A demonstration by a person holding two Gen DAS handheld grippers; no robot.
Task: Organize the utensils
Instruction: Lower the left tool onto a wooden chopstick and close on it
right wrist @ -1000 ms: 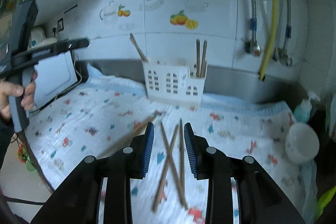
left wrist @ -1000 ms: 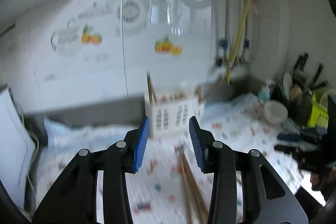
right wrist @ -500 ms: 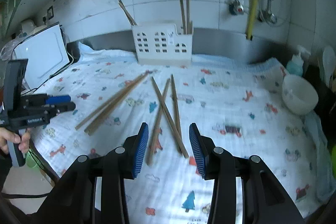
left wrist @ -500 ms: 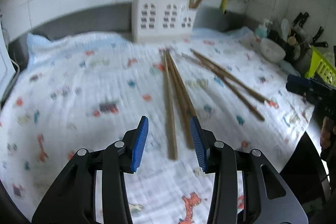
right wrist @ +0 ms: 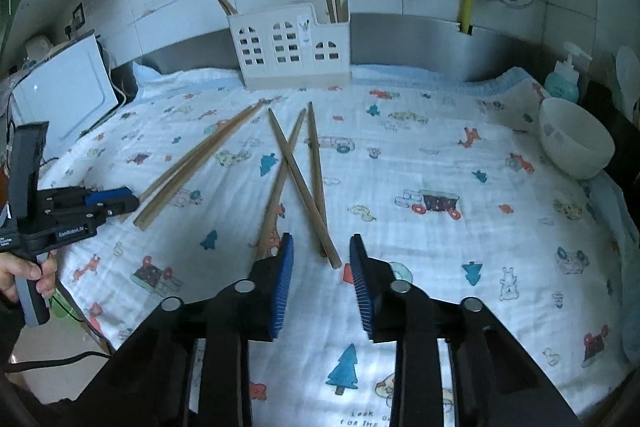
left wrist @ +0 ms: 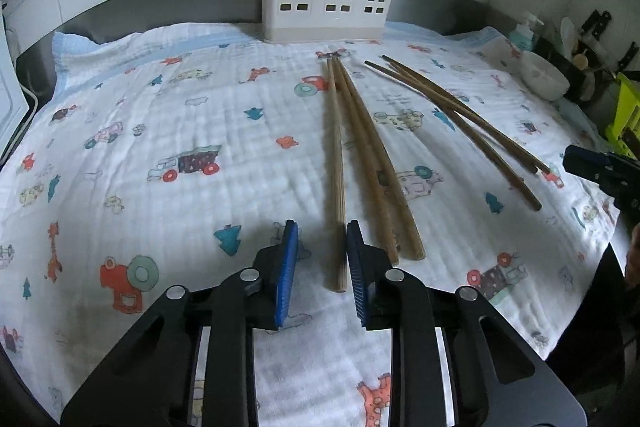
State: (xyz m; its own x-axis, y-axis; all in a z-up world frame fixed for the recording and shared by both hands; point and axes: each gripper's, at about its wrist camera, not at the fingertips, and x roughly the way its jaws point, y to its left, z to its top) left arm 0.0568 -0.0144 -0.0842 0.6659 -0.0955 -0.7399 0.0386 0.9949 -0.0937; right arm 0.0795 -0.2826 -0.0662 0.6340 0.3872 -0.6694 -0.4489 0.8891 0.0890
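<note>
Both claws have dropped lower toward the cloth-covered counter (left wrist: 160, 131) since the earlier frames. Now the left claw (left wrist: 320, 231) gapes wide with nothing held, its blue pads either side of the near end of one chopstick (left wrist: 338, 187) from the left bundle. Likewise the right claw (right wrist: 321, 245) stands wide and empty, straddling the near ends of the crossed chopsticks (right wrist: 304, 187). Behind them, the white utensil holder (right wrist: 292, 47) stands at the wall with several chopsticks upright inside.
</note>
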